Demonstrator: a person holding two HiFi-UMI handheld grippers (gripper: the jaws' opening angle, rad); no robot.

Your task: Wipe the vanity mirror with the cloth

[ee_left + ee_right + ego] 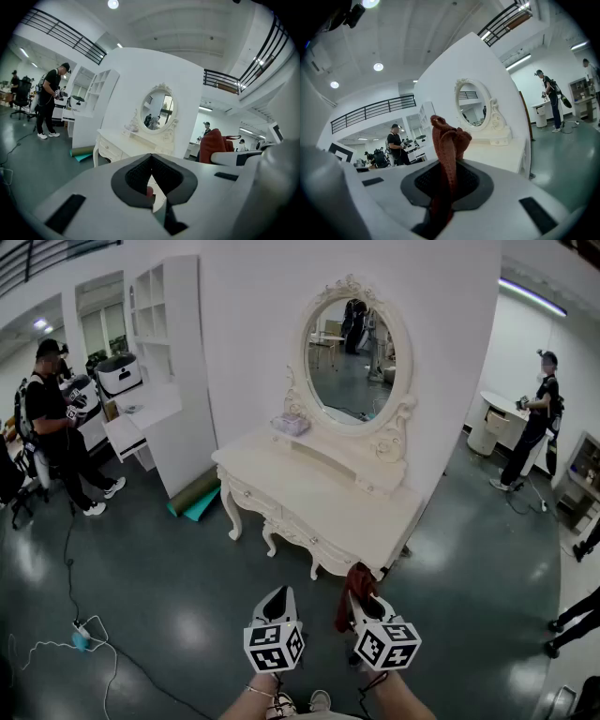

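An oval vanity mirror (353, 357) in an ornate cream frame stands on a cream dressing table (319, 498) against a white wall. It also shows ahead as the mirror (157, 108) in the left gripper view and the mirror (472, 103) in the right gripper view. My right gripper (363, 601) is shut on a dark red cloth (447, 147), which sticks up between the jaws and hangs as the cloth (350, 594) near the table's front edge. My left gripper (276, 601) is shut and holds nothing. Both grippers are short of the table, low in the head view.
A white shelf unit with a desk (159, 371) stands left of the table, with rolled mats (195, 498) on the floor by it. People stand at far left (56, 423) and far right (534, 423). A cable and power strip (80, 634) lie on the floor.
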